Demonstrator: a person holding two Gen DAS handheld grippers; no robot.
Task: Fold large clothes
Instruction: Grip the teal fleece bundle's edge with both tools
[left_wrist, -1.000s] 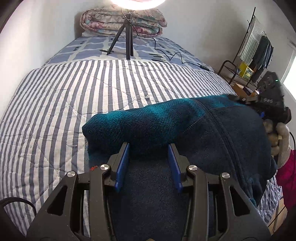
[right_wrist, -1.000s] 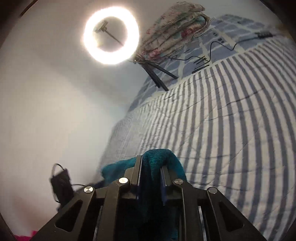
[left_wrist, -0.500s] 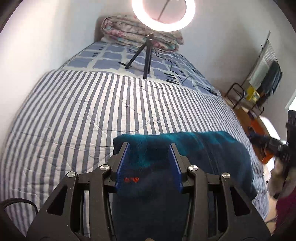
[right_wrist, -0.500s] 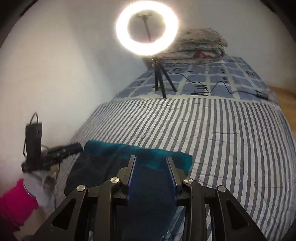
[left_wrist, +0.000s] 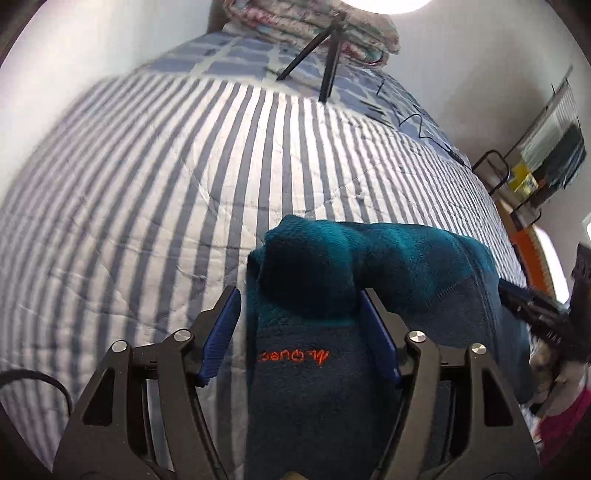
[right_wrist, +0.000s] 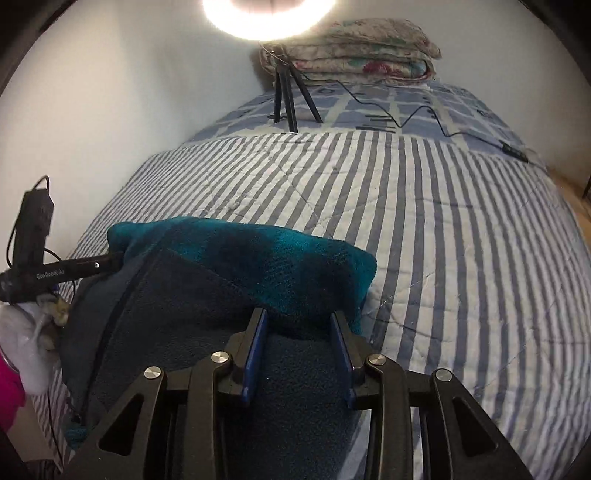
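A teal and navy fleece garment (left_wrist: 388, 258) with an orange embroidered logo (left_wrist: 295, 356) lies at the near edge of the striped bed. My left gripper (left_wrist: 299, 306) is open, its blue pads wide apart with a fold of the fleece lying loose between them. In the right wrist view the same fleece (right_wrist: 240, 258) spreads across the bed's near left part. My right gripper (right_wrist: 299, 325) is open too, its pads apart on either side of the fleece edge. Each view shows the other gripper at the far end of the garment: the left one (right_wrist: 66, 271) and the right one (left_wrist: 535, 310).
The blue and white striped quilt (right_wrist: 424, 206) covers the bed. A ring light on a black tripod (right_wrist: 288, 99) stands near the head, with a cable (right_wrist: 424, 114) trailing right. A folded floral quilt (right_wrist: 351, 51) lies against the wall. A clothes rack (left_wrist: 546, 147) stands right of the bed.
Both grippers have carried the fleece forward and down onto the bed. The right gripper, shut on the cloth a second ago, has opened. The left jaws have opened wider.
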